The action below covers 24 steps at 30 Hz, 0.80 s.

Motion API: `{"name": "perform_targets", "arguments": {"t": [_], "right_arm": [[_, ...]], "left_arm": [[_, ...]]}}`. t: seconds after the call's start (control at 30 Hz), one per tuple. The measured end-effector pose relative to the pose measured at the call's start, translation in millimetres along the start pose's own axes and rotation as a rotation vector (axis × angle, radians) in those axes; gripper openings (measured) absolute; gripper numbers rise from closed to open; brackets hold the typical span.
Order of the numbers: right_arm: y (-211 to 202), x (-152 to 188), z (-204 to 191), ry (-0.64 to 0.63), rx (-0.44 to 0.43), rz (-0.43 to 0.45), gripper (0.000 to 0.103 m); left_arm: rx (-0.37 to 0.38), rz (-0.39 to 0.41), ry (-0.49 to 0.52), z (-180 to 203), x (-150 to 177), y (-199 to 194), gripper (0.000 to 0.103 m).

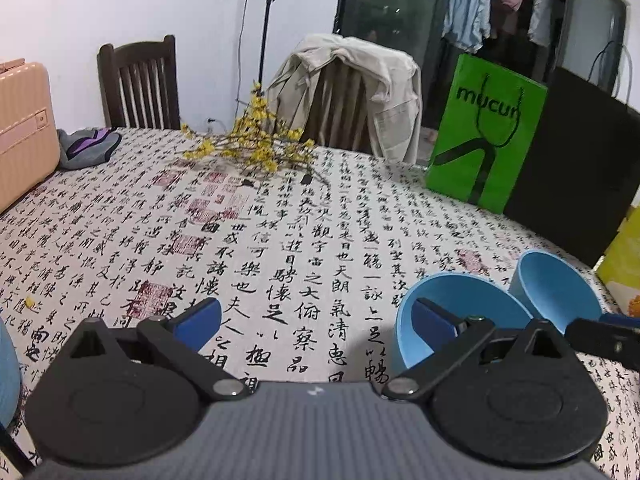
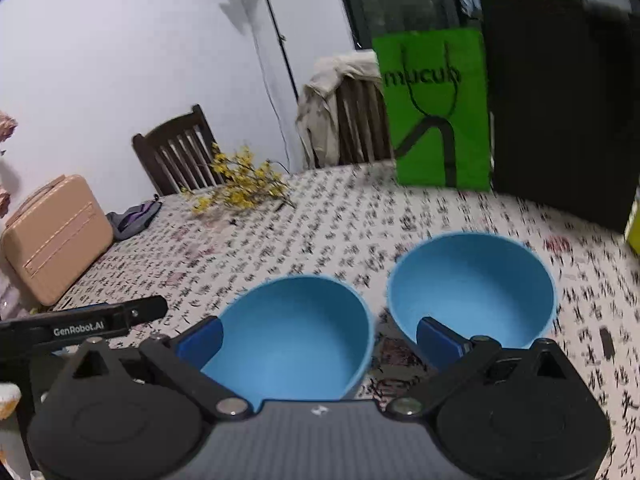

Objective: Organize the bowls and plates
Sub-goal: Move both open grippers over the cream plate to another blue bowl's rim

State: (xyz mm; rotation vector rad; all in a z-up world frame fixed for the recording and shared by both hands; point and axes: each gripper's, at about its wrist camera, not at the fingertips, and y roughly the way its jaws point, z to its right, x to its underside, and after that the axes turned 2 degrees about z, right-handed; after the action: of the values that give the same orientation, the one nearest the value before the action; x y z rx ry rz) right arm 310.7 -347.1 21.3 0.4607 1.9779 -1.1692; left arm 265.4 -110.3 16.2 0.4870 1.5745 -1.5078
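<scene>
Two light-blue bowls stand side by side on the calligraphy-print tablecloth. In the right wrist view, the left bowl (image 2: 296, 332) lies between the spread fingers of my right gripper (image 2: 320, 340), which is open and holds nothing. Its right pad overlaps the near rim of the right bowl (image 2: 472, 284). My left gripper (image 1: 316, 320) is open over bare cloth, left of the nearer bowl (image 1: 480, 312); the farther bowl (image 1: 556, 288) sits behind it. A sliver of something blue (image 1: 8, 360) shows at the left edge; I cannot tell what it is.
A peach case (image 1: 24, 136) and a grey-purple cloth (image 1: 88, 148) lie at the far left. Yellow flower sprigs (image 1: 256, 148) lie at the back centre. A green paper bag (image 1: 484, 132), a black bag (image 1: 576, 164) and a yellow box (image 1: 624, 264) stand at the right. Two chairs stand behind the table.
</scene>
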Motion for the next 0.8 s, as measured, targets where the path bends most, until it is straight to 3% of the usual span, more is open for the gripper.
{"name": "perform_targets", "arguments": {"t": [0.2,0.57,0.8], "right_arm": [[12.4,3.7,10.5,0.047,-0.029,-0.081,0.103],[24.6,9.4,12.5,0.049,-0.032,-0.128,0.103],[30.2,11.7,12.1,0.050,-0.035,-0.148,0.096]], "left_arm": [[-0.019,-0.031,0.010,10.7,2.6,5.8,0.103],[-0.013,-0.079,-0.007,15.7,9.1,13.6,0.103],[-0.007,-0.120,-0.005,20.7,12.2,26.2,0.103]]}}
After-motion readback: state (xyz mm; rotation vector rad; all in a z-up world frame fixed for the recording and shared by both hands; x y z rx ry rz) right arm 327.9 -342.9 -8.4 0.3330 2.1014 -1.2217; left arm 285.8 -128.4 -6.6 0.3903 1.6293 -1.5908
